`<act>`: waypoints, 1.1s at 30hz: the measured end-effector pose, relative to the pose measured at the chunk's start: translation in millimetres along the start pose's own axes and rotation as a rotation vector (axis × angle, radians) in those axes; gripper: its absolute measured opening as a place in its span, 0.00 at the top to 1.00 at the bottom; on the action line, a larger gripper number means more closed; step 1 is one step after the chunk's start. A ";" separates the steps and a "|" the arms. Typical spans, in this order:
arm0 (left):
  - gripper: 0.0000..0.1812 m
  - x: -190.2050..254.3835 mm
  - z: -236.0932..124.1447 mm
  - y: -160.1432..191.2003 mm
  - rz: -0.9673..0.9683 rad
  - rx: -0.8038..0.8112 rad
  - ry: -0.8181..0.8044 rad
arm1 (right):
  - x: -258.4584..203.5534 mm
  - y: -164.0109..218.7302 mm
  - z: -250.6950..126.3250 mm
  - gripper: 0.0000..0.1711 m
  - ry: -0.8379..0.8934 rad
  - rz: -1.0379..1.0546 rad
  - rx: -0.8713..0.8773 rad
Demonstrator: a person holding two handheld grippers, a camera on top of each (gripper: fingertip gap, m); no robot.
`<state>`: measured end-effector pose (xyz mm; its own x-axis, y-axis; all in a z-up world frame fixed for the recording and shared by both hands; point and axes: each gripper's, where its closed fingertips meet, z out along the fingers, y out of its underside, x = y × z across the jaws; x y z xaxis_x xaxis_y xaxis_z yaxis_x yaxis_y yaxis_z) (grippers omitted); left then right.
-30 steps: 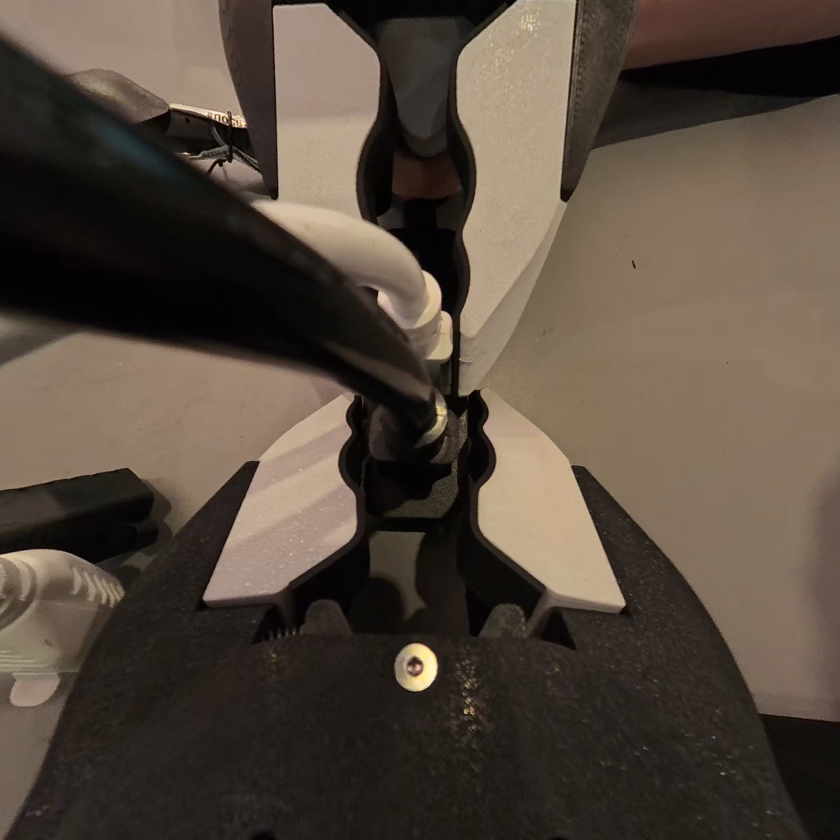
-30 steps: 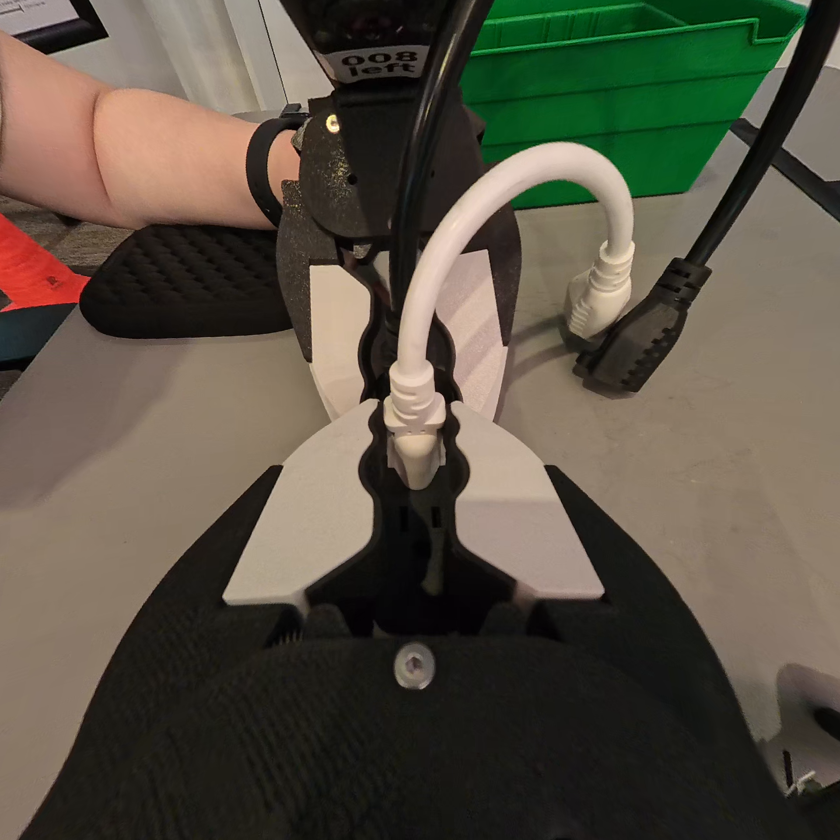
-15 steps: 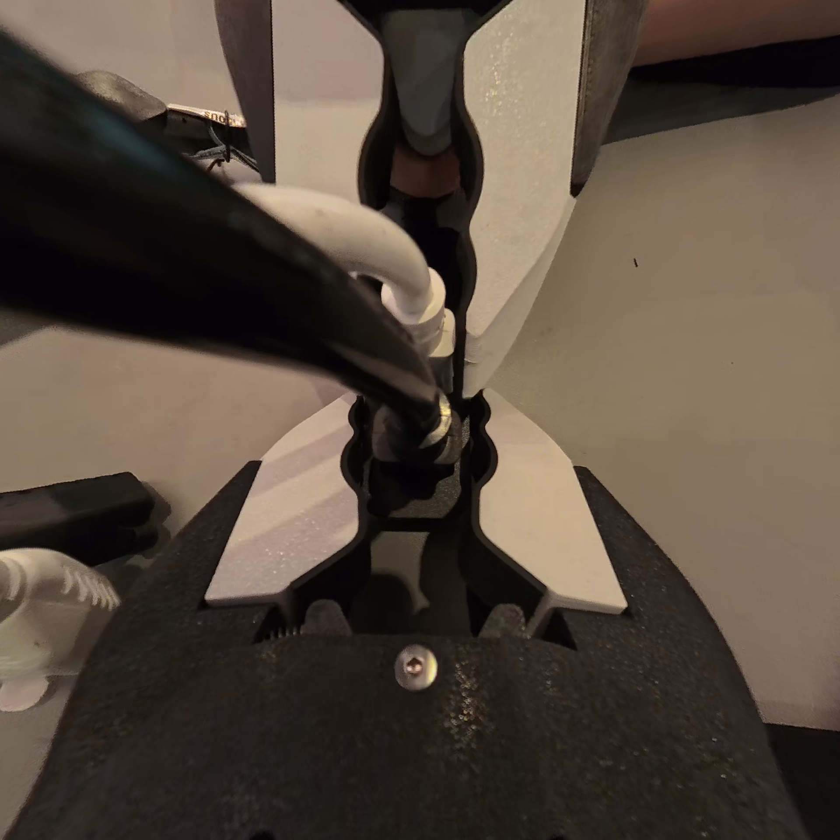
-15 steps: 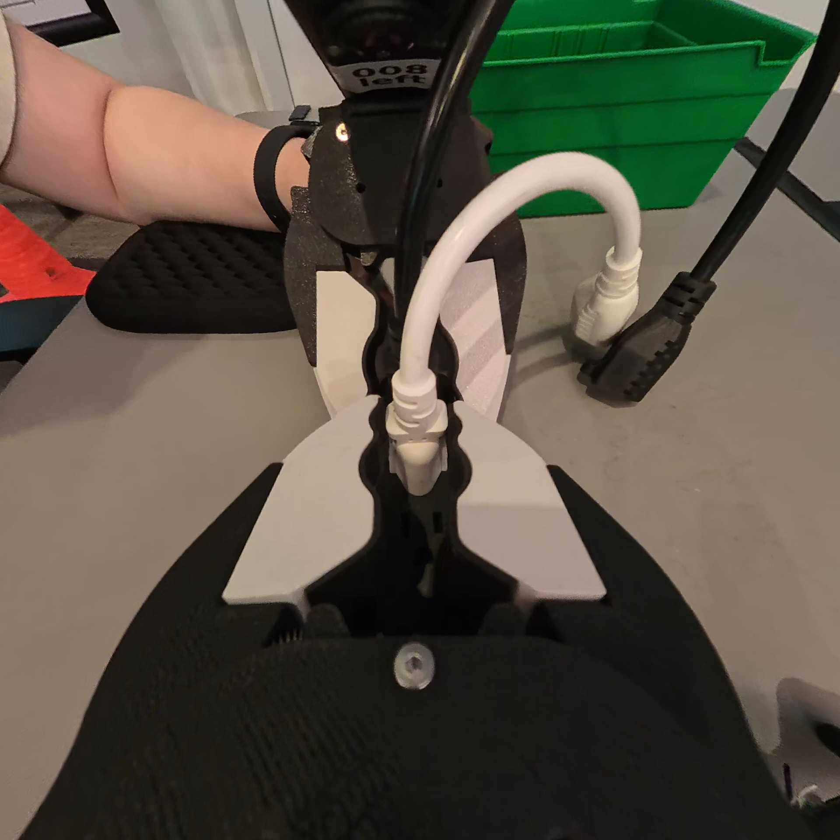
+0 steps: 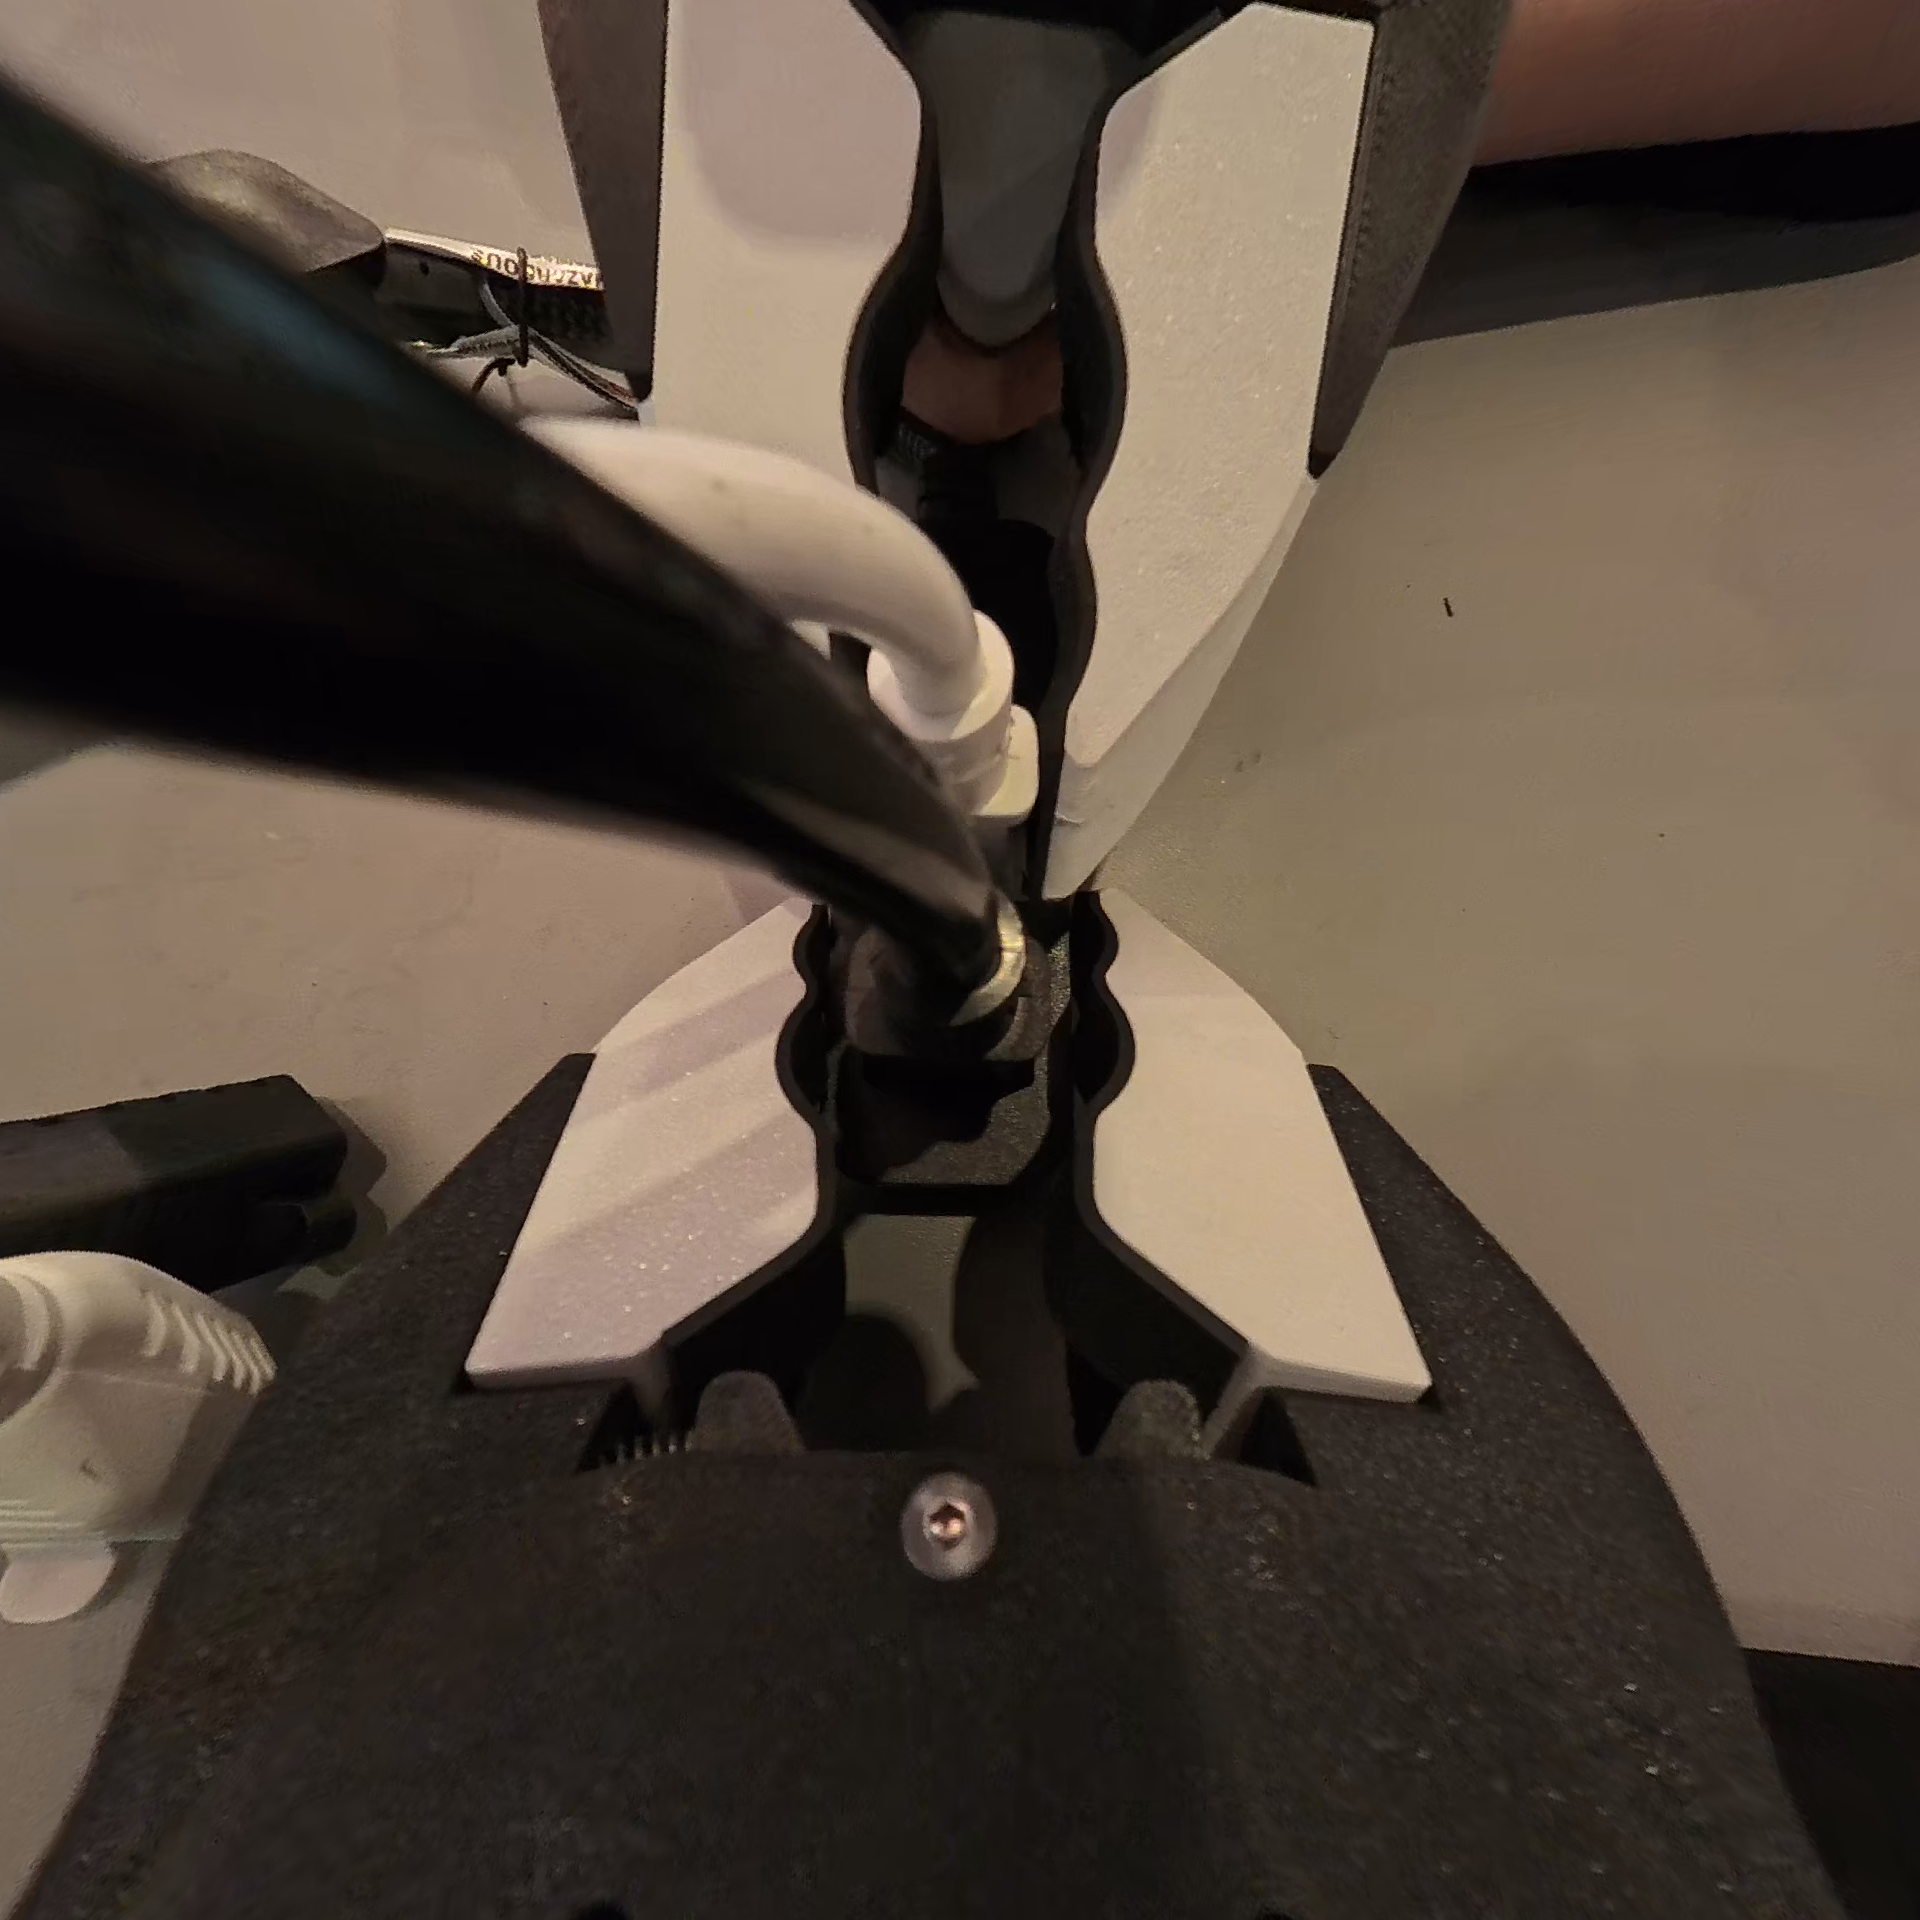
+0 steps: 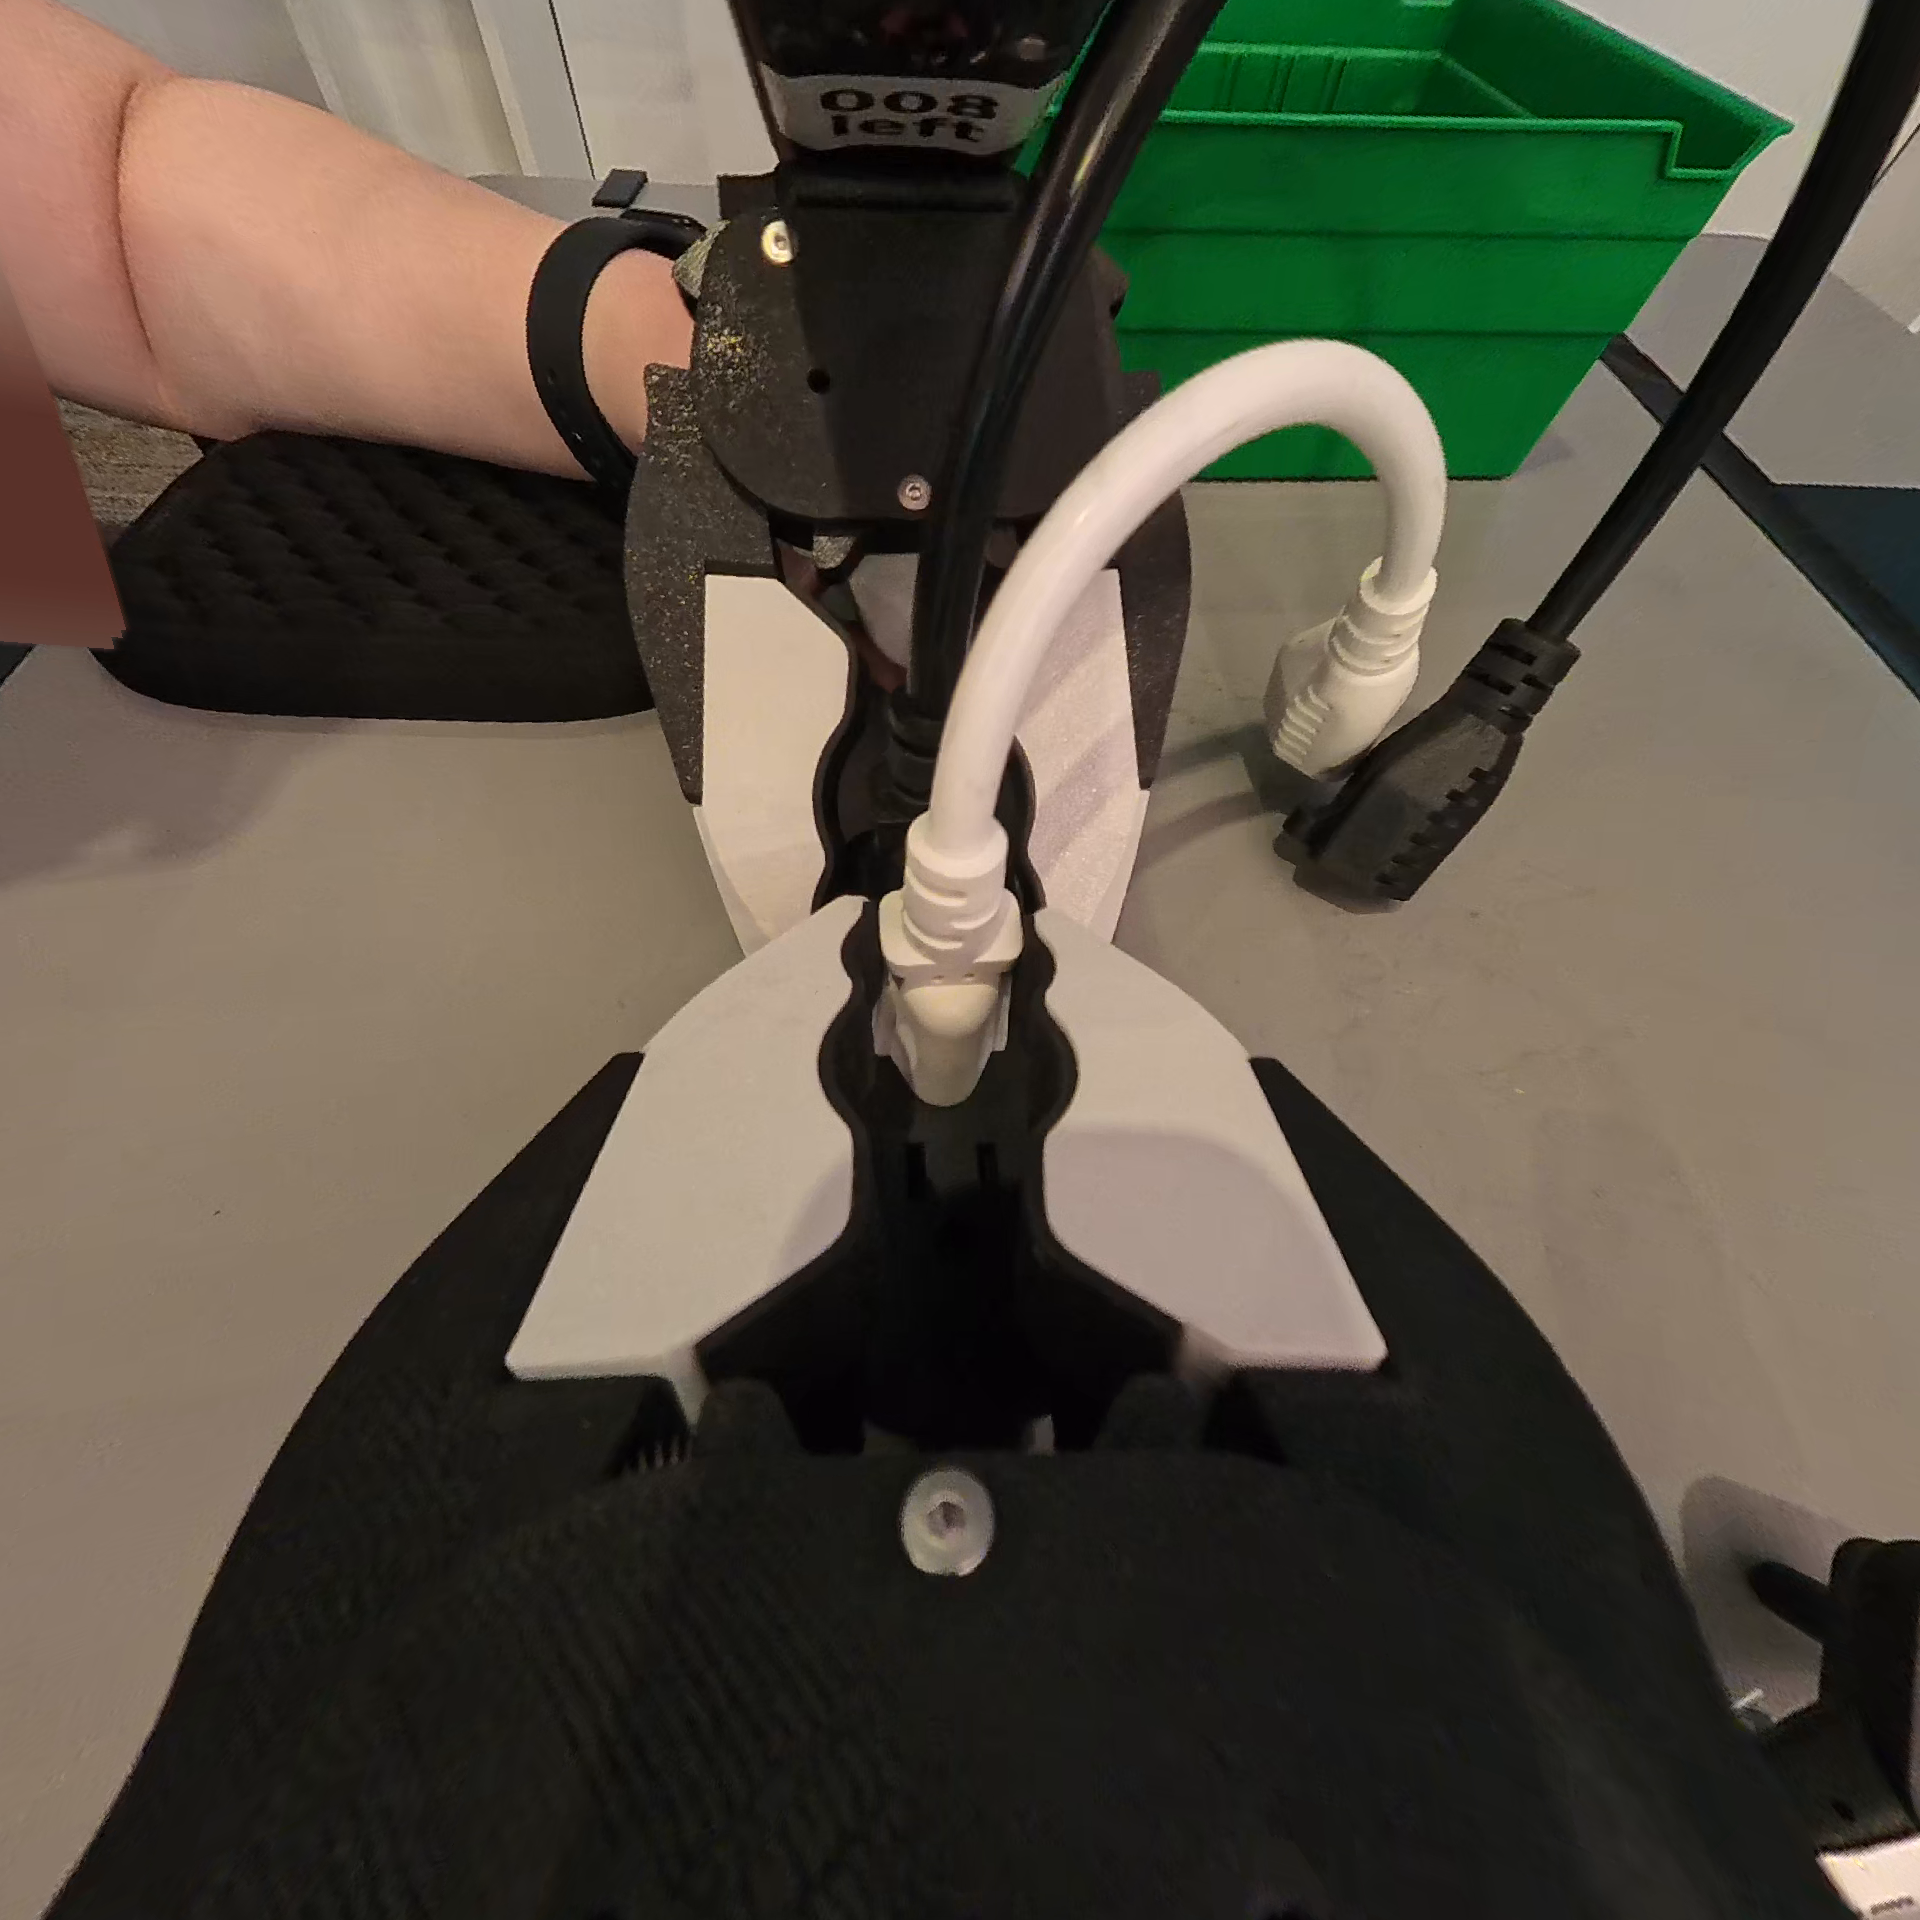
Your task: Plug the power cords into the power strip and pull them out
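Note:
The two grippers meet tip to tip above the grey table. My left gripper is shut on the end of a thick black cord that runs off to the upper left. My right gripper is shut on the plug of a short white cord. The white plug shows in the left wrist view just beyond the black cord's end. Whether the two ends are joined is hidden. The white cord's other end lies on the table against a black connector.
A green bin stands behind at the right. A black padded mat lies at the left under a person's forearm. The white end and the black connector lie left of my left gripper. Only a small space, under 4 cm, lies between the two pairs of fingers. Between my right fingertips and the black connector there is roughly 10 cm.
Almost nothing has changed. Both grippers stay tip to tip and shut on their cords, and the views shift only slightly.

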<state>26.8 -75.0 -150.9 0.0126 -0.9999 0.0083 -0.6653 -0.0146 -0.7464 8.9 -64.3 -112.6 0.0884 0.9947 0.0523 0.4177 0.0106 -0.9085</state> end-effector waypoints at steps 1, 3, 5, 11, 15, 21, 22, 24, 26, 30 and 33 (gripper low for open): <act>0.76 -0.2 0.0 0.0 0.000 0.000 0.000 | 0.1 0.2 -0.4 0.85 0.002 0.001 -0.005; 0.75 -0.6 -0.3 0.1 -0.003 0.000 0.003 | 0.4 1.2 -2.1 0.85 0.010 0.001 -0.032; 0.75 -1.1 -0.5 0.3 -0.001 0.000 0.002 | 0.1 2.3 -3.1 0.85 0.020 0.005 -0.050; 0.75 -3.7 -1.3 1.0 0.000 0.000 0.002 | 1.5 -0.6 -1.7 0.86 0.005 0.048 0.022; 0.75 -4.3 -1.5 0.9 -0.004 0.001 0.005 | 1.5 -3.0 -2.7 0.87 -0.035 0.094 0.043; 0.75 -5.9 -1.1 0.6 -0.004 0.000 0.008 | 5.3 -13.9 -14.7 0.87 -0.152 0.362 0.108; 0.75 -5.9 -1.0 0.7 -0.003 0.000 0.007 | 5.2 -14.1 -14.2 0.88 -0.136 0.317 0.115; 0.75 -6.0 -0.8 0.8 0.003 -0.002 0.001 | 4.3 -14.2 -13.3 0.88 -0.108 0.242 0.108; 0.75 -6.2 -0.7 0.8 0.005 -0.002 0.000 | 3.8 -14.2 -9.5 0.88 -0.083 0.213 0.104; 0.75 -6.2 -0.6 1.1 0.012 -0.004 -0.004 | 2.2 -13.5 -5.6 0.88 -0.066 0.180 0.127; 0.75 -6.3 -0.5 1.0 0.011 -0.004 -0.003 | 1.7 -13.4 -5.7 0.88 -0.048 0.150 0.125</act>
<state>25.7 -68.7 -151.4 0.0075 -1.0000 -0.0023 -0.6682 -0.0033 -0.7439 8.6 -63.3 -98.0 0.0966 0.9898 -0.1050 0.2872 -0.1287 -0.9492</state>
